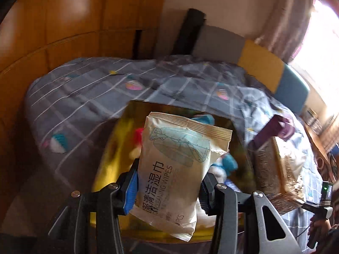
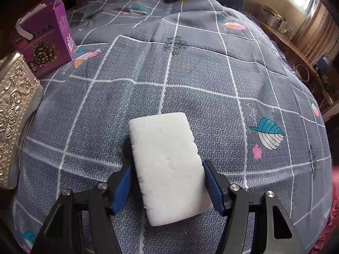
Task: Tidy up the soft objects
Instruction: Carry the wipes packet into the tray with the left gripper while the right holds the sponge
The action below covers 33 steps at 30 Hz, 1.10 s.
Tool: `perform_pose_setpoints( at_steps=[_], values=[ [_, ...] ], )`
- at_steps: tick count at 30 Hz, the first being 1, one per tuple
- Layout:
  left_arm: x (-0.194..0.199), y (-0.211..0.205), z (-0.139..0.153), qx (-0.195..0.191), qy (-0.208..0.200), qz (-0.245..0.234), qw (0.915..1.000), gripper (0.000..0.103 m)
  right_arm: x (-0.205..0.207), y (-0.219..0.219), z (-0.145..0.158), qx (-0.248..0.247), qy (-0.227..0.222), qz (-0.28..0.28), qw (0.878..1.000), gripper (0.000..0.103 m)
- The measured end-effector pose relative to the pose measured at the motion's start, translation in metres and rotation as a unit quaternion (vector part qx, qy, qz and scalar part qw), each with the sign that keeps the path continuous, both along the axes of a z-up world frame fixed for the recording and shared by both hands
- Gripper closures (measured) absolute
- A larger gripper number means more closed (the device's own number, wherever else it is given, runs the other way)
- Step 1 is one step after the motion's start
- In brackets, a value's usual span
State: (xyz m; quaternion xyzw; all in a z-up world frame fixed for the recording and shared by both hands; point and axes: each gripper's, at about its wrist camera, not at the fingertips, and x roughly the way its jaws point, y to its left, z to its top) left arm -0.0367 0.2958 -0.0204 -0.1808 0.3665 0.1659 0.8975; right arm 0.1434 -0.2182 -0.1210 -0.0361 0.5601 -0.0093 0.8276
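Item, left gripper (image 1: 169, 187): jaws standing about half open and clamping a beige wipes packet (image 1: 178, 169) by its lower half; the packet is leaning up and forward out of the jaws. Just beyond and below them, a yellow bin (image 1: 118, 139) is lying open with blurred soft toys inside.

Item, right gripper (image 2: 167, 182): jaws about half open, pressing on both long edges of a white sponge block (image 2: 167, 167), which is projecting forward over the checked quilt (image 2: 211, 74).

Handling note: the packet is probably heading for the bin; centring it over the opening before loosening, and keeping the sponge grip light to avoid crushing, seems wise.
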Motion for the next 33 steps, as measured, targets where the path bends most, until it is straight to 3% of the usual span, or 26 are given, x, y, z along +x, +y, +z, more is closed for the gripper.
perform_pose_setpoints(
  at_steps=[6, 10, 21, 24, 33],
  values=[
    [-0.009, 0.011, -0.032, -0.026, 0.053, 0.021, 0.9981, 0.056, -0.001, 0.000, 0.002, 0.000, 0.001, 0.000, 1.000, 0.039],
    [-0.006, 0.017, -0.040, -0.036, 0.061, 0.046, 0.9964, 0.056, 0.000, 0.000, 0.002, 0.000, 0.001, 0.001, 1.000, 0.039],
    [0.042, -0.008, -0.065, -0.007, 0.110, -0.001, 0.9939, 0.055, -0.001, 0.001, 0.003, -0.002, 0.003, 0.002, 1.000, 0.039],
    [0.050, -0.009, -0.066, 0.023, 0.113, 0.004, 0.9933, 0.055, -0.001, 0.001, 0.003, -0.002, 0.003, 0.002, 1.000, 0.039],
    [0.028, -0.008, -0.070, 0.033, 0.123, 0.009, 0.9919, 0.049, -0.001, 0.001, 0.003, -0.001, 0.004, 0.000, 1.000, 0.039]
  ],
)
